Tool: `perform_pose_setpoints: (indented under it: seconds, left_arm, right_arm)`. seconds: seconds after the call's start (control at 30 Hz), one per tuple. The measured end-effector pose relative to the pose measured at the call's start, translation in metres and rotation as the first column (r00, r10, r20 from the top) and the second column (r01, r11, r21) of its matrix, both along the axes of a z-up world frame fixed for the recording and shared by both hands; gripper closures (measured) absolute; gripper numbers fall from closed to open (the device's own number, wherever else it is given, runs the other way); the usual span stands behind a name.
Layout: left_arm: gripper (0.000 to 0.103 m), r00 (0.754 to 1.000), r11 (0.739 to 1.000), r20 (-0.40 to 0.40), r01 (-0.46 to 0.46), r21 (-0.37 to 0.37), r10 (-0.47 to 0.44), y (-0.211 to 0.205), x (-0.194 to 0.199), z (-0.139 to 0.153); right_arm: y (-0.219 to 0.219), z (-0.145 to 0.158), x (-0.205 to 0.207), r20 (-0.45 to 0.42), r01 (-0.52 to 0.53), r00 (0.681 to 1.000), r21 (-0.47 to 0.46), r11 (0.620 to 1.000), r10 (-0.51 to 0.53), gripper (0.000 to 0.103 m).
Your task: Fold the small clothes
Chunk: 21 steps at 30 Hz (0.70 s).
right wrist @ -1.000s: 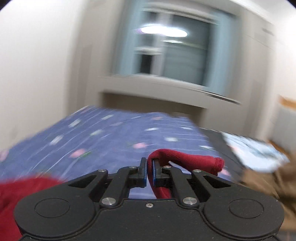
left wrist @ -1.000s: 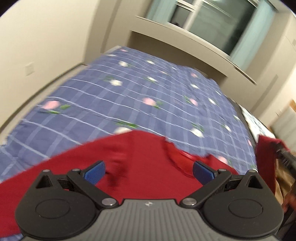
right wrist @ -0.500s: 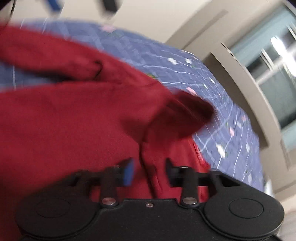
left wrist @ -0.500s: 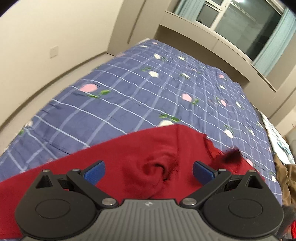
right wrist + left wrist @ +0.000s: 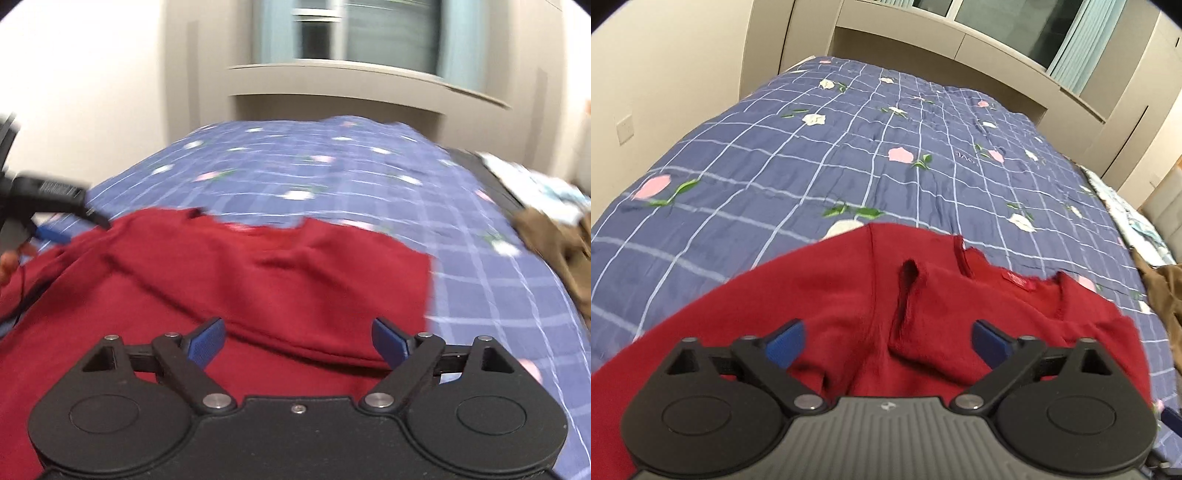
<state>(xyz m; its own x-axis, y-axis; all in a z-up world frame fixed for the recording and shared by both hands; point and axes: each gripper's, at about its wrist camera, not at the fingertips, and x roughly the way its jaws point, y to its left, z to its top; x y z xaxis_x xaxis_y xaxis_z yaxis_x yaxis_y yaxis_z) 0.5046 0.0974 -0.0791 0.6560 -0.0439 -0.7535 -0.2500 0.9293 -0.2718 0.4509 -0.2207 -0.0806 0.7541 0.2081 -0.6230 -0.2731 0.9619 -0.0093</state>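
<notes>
A dark red top (image 5: 934,295) lies on the blue checked bedspread (image 5: 849,147), neckline and label facing away, with a folded ridge down its middle. It also fills the lower right wrist view (image 5: 258,288). My left gripper (image 5: 888,343) is open and empty just above the red cloth. My right gripper (image 5: 298,341) is open and empty over the top's near part. The left gripper (image 5: 48,210) shows at the left edge of the right wrist view, beside the top's far left corner.
A brown garment (image 5: 1167,295) lies at the bed's right edge, also in the right wrist view (image 5: 554,243). A light patterned cloth (image 5: 535,181) lies behind it. Walls and a window ledge (image 5: 960,48) stand past the bed's far end.
My right gripper was shut on a red sleeve, carried it over the top and opened; the sleeve now lies on the garment. My left gripper stayed open and tilted toward the cloth.
</notes>
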Motion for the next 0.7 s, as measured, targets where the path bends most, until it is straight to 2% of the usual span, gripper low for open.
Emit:
perform_pose_setpoints:
  seconds: [0.17,0.3,0.4,0.43,0.5,0.57,0.63,0.67,0.7]
  left_arm:
    - [0.023,0.998,0.998,0.021,0.054,0.008,-0.055,-0.008,0.027,-0.005]
    - [0.033,0.998,0.998,-0.021,0.065,0.024,-0.064,-0.01,0.041,-0.013]
    - [0.051,0.997,0.998,-0.059,0.05,0.031,-0.048,-0.007,0.046,-0.019]
    - [0.062,0.997,0.998,-0.069,0.048,0.032,-0.046,-0.006,0.047,-0.02]
    - [0.072,0.995,0.998,-0.081,0.054,0.039,-0.051,-0.006,0.048,-0.022]
    - [0.088,0.995,0.996,-0.084,0.064,0.065,-0.059,-0.009,0.047,-0.022]
    - [0.094,0.995,0.995,-0.071,0.07,0.068,-0.065,-0.009,0.044,-0.018]
    - [0.095,0.996,0.995,-0.062,0.069,0.072,-0.064,-0.01,0.041,-0.015]
    - [0.095,0.997,0.995,-0.051,0.066,0.079,-0.062,-0.011,0.039,-0.011]
  right_arm:
    - [-0.051,-0.001,0.029,-0.001,0.129,0.992,0.068,0.989,-0.129,0.014]
    - [-0.069,-0.006,0.067,-0.009,0.171,0.985,0.119,0.978,-0.172,0.014]
    - [-0.079,-0.014,0.095,-0.036,0.196,0.981,0.14,0.971,-0.193,0.016]
    - [-0.08,-0.017,0.101,-0.044,0.201,0.98,0.142,0.969,-0.197,0.018]
    - [-0.085,-0.025,0.117,-0.078,0.222,0.974,0.154,0.963,-0.212,0.021]
    - [-0.09,-0.034,0.129,-0.122,0.235,0.969,0.183,0.955,-0.215,0.029]
    - [-0.094,-0.041,0.135,-0.163,0.256,0.961,0.209,0.944,-0.225,0.057]
    - [-0.095,-0.042,0.136,-0.169,0.26,0.959,0.213,0.942,-0.227,0.066]
    - [-0.095,-0.04,0.137,-0.166,0.256,0.961,0.218,0.942,-0.223,0.087]
